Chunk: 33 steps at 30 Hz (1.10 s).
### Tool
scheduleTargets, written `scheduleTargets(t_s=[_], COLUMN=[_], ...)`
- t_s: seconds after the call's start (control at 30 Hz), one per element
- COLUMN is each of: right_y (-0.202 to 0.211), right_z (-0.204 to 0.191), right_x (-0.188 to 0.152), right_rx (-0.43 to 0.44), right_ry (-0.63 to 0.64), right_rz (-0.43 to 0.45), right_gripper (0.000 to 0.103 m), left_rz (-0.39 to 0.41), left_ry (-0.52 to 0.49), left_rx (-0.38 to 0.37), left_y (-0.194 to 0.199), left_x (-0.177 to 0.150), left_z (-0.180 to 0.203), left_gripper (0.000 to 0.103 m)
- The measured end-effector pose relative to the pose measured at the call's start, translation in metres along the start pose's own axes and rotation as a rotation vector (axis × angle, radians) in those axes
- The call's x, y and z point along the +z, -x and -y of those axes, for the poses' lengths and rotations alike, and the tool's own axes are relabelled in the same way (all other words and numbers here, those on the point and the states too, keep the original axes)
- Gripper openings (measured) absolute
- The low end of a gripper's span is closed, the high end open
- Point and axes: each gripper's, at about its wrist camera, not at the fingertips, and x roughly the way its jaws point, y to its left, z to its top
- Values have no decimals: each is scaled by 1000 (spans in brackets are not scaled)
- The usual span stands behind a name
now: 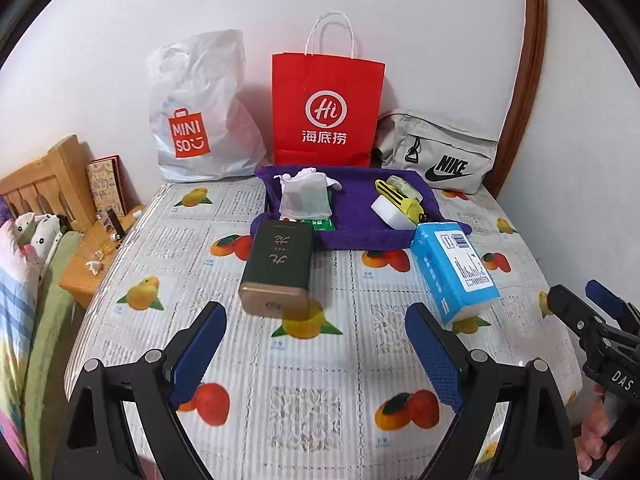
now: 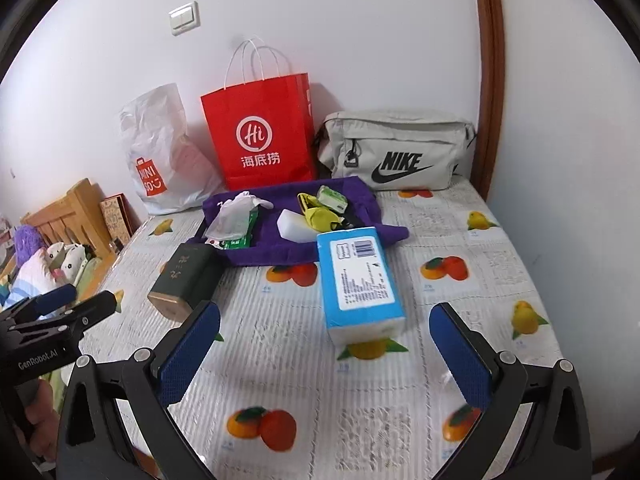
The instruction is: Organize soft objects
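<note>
Both grippers gape empty: tin ahead of the left, tissue pack ahead of the right.

Both wrist cameras are looking down across the bed toward the wall, sharing the purple cloth.

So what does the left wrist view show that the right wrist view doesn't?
Only the left wrist view: a small nightstand with clutter beside the bed, and the right tongs at its right edge.

Only the right wrist view: a purple plush by the headboard, and the left tongs at its left edge.

Both: the blue tissue pack, dark green tin, purple cloth holding small items, red paper bag, white plastic bag, grey Nike bag. Both tongs are open and empty.
</note>
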Motion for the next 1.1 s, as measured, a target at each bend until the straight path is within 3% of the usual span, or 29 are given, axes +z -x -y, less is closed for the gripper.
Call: scheduleTargets(t_s=[0.13,1.1], right_y=[13,48], right_z=[2,-12], right_x=[-9,-26], right_rx=[-2,-17], right_ry=[2,49], right_rz=[8,45], right_gripper=[103,103], left_rz=[31,84], left_ry=[-27,-20], left_rx=[35,46], left_y=[14,47], left_x=[-7,-22], left_z=[5,7], left_gripper=[91,91])
